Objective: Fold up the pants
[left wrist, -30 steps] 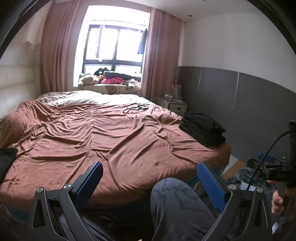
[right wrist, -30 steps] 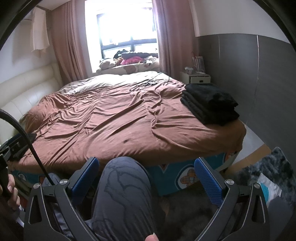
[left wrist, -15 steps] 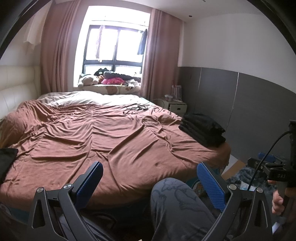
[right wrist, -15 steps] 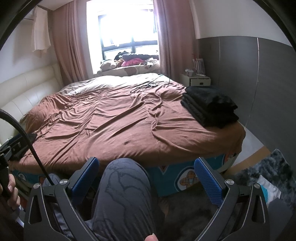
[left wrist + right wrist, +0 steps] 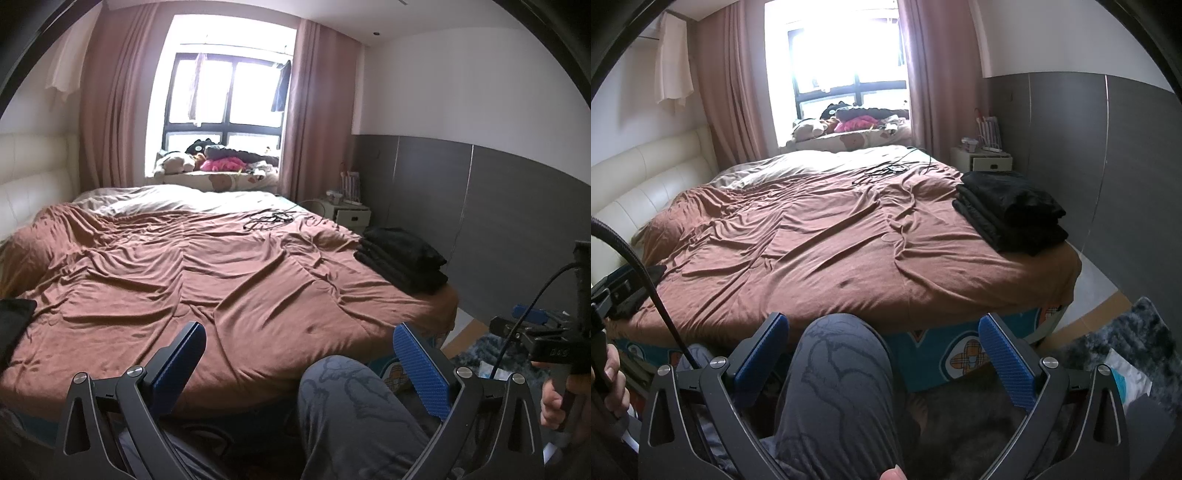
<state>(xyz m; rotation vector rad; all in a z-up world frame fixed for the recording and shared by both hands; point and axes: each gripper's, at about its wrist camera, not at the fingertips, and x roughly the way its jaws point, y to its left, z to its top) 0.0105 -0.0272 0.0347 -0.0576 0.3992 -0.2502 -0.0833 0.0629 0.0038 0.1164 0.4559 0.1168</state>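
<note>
A stack of folded black pants (image 5: 402,260) (image 5: 1012,212) lies near the right edge of the brown bed cover (image 5: 207,273) (image 5: 820,240). A dark garment (image 5: 13,325) (image 5: 635,291) shows at the bed's left edge, partly cut off. My left gripper (image 5: 299,354) is open and held low in front of the bed, above a person's knee in grey patterned trousers (image 5: 351,406). Just as low, my right gripper (image 5: 882,341) stands open over the same person's knee (image 5: 842,376). Neither holds anything.
A tangle of black cable (image 5: 267,219) lies on the far part of the bed. A white nightstand (image 5: 982,158) stands at the back right, soft toys (image 5: 218,162) on the windowsill. A shaggy dark rug (image 5: 1126,343) covers the floor on the right.
Both views have drifted only slightly; the grippers stay open and nothing on the bed has moved.
</note>
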